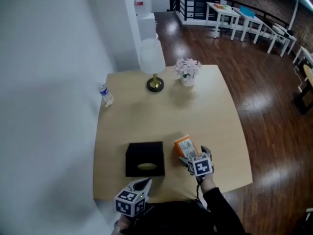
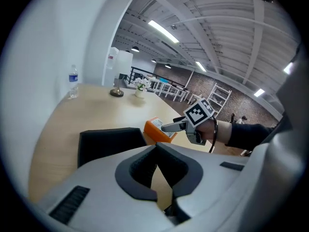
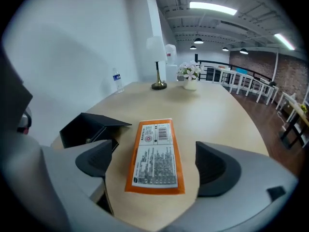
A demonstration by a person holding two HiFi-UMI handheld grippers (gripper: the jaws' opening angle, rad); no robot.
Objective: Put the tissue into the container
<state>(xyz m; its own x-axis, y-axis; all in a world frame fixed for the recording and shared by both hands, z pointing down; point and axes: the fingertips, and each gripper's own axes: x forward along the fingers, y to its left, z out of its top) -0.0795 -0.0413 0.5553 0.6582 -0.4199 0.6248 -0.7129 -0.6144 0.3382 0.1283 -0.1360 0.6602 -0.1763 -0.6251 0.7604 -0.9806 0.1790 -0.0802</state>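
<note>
An orange tissue pack [image 1: 185, 145] lies flat on the wooden table [image 1: 210, 111], just right of a black box container [image 1: 145, 159] with an oval slot in its top. My right gripper [image 1: 193, 155] stands open, one jaw on either side of the pack [image 3: 154, 163], and neither pad touches it. In the right gripper view the container [image 3: 89, 127] sits to the left with a flap raised. My left gripper [image 1: 145, 183] hovers at the table's near edge behind the container [image 2: 108, 144]; it is shut with nothing between its fingers.
At the far side of the table stand a lamp [image 1: 154, 62], a small vase of flowers [image 1: 187, 72] and a water bottle [image 1: 105, 94]. A white wall runs along the left. Wooden floor and white tables [image 1: 244, 18] lie beyond.
</note>
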